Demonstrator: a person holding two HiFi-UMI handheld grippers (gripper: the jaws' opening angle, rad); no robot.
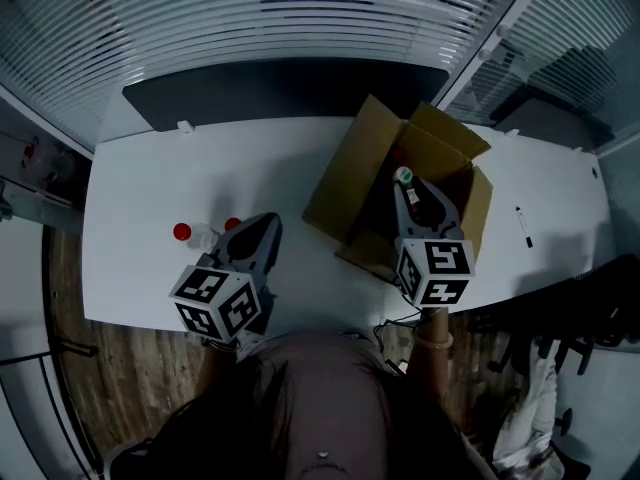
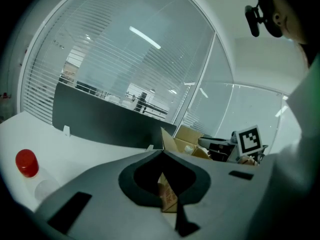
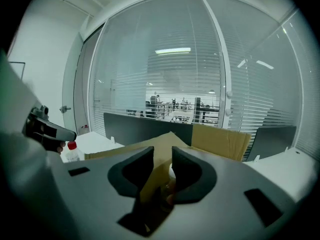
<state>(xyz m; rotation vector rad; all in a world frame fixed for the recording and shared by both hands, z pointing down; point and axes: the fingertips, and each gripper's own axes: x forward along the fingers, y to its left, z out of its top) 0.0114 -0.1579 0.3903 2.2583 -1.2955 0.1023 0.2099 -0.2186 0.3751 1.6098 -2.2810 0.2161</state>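
The left gripper (image 1: 268,222) stood over the white table (image 1: 150,168), just beside two clear bottles with red caps. One bottle (image 1: 190,235) lay to the gripper's left, and the cap of the other (image 1: 232,224) showed close against its jaws. In the left gripper view, the left gripper (image 2: 162,153) had its jaw tips pressed together with nothing held. Only the far cardboard box (image 2: 182,139) showed through the opening behind the tips, and one red-capped bottle (image 2: 27,166) stood off to the left.

The right gripper (image 1: 400,184) was held over the open cardboard box (image 1: 360,178), which stood right of the table's middle with its flaps spread. Its tip was at a white-capped item (image 1: 404,176) inside the box. In the right gripper view, the right gripper (image 3: 163,151) had its jaws a narrow gap apart, with a box flap (image 3: 220,141) beyond. A pale object (image 3: 171,173) showed low in the gap, and contact with it could not be determined.

A black pen (image 1: 522,226) lay on the table well to the right of the box.
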